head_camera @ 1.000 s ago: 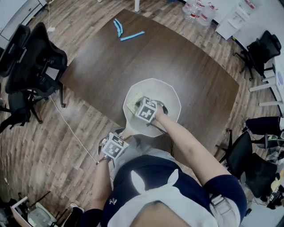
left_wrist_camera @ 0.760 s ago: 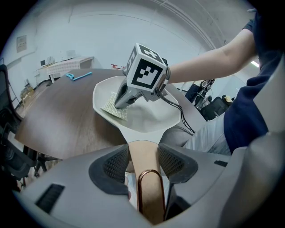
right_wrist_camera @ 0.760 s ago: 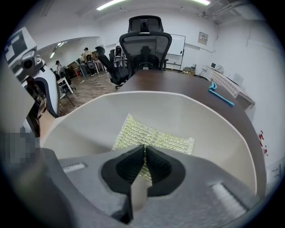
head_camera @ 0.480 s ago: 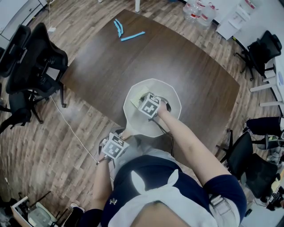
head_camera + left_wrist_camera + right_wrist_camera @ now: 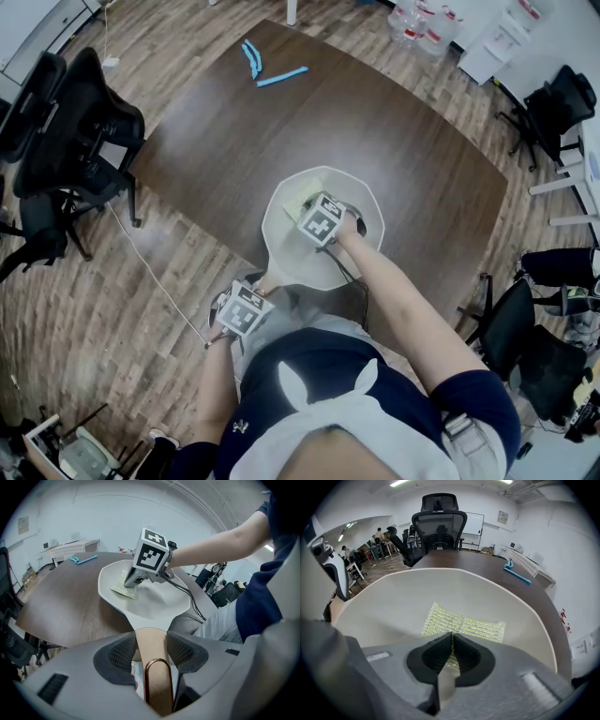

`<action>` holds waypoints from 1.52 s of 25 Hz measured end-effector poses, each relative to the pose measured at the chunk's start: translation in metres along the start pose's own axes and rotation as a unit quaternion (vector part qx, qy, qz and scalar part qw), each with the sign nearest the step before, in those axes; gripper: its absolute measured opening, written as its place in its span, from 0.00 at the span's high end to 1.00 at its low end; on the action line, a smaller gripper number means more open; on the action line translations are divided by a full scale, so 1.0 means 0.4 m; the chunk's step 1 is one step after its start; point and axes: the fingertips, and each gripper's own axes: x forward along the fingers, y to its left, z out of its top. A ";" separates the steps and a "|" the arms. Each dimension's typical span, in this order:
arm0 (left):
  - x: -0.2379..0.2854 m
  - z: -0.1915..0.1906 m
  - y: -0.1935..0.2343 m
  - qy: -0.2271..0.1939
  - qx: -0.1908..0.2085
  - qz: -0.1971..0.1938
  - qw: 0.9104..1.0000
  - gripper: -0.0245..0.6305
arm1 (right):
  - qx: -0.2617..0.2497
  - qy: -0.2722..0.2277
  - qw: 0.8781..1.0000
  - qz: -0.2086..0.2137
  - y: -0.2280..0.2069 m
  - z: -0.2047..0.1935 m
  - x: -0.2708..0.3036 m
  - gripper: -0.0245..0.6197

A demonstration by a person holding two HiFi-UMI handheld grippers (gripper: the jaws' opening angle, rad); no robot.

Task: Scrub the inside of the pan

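Note:
A cream, angular pan (image 5: 292, 251) sits on the dark table near its front edge. Its wooden handle (image 5: 151, 645) points toward me, and my left gripper (image 5: 151, 641) is shut on it. In the head view that left gripper (image 5: 246, 307) shows below the pan. My right gripper (image 5: 323, 219) reaches down into the pan, shut on a yellow-green scrubbing cloth (image 5: 464, 623). The cloth lies flat on the pan's inner wall (image 5: 389, 606), pinched at its near edge by the right gripper (image 5: 452, 643). From the left gripper view, the cloth (image 5: 123, 588) shows under the right gripper (image 5: 134, 580).
Blue tools (image 5: 267, 66) lie at the far end of the table (image 5: 394, 131). Black office chairs stand at the left (image 5: 75, 131) and right (image 5: 558, 103). A white cable (image 5: 150, 274) runs across the wood floor.
My right gripper has slid the cloth a little to the right and farther across the pan's inside. The left gripper and the pan have stayed put.

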 end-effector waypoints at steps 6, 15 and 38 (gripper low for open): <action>-0.002 0.000 -0.001 -0.003 -0.002 0.000 1.000 0.64 | 0.016 0.030 0.999 -0.018 -0.029 -0.026 -0.003 0.94; -0.002 -0.001 0.001 -0.007 -0.003 -0.001 1.000 0.64 | 0.030 0.085 0.995 -0.053 -0.080 -0.086 -0.010 0.94; -0.007 -0.006 0.003 -0.010 -0.013 0.004 1.000 0.64 | 0.063 0.237 0.969 -0.013 -0.076 -0.249 -0.050 0.95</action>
